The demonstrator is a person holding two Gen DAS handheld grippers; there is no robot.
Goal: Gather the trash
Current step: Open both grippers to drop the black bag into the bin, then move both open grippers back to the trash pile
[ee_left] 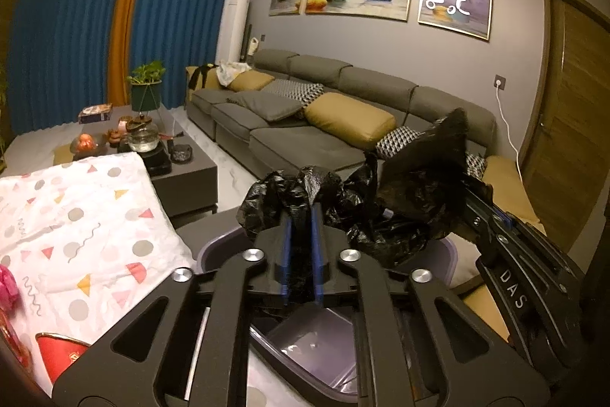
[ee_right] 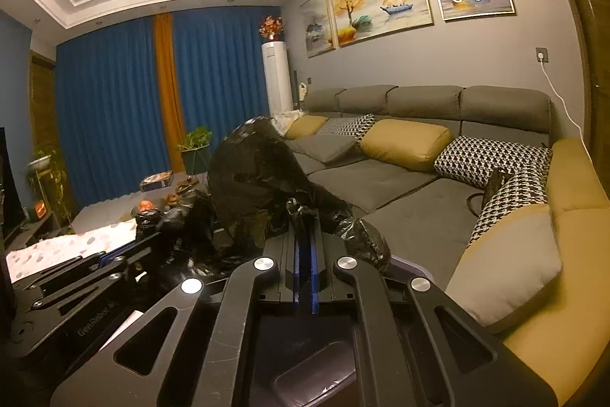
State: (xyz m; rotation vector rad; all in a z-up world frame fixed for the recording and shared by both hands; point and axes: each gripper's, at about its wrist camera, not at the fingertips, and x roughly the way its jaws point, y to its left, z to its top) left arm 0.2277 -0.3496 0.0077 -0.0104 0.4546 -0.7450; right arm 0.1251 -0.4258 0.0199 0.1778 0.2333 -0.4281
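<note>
A crumpled black plastic trash bag (ee_left: 400,205) hangs stretched between my two grippers, above a purple-grey trash bin (ee_left: 312,342). My left gripper (ee_left: 302,216) is shut on the bag's left edge. My right gripper (ee_right: 305,220) is shut on the bag's other edge (ee_right: 259,185); it also shows at the right of the left wrist view (ee_left: 484,201). The bin's inside shows below the jaws in the right wrist view (ee_right: 316,380). The left gripper shows at the lower left of the right wrist view (ee_right: 148,239).
A table with a white patterned cloth (ee_left: 76,231) stands left, with a red cup (ee_left: 61,353) near its front edge. Behind it is a dark coffee table (ee_left: 183,170) with a tea set. A grey sofa (ee_left: 297,132) with cushions runs along the wall.
</note>
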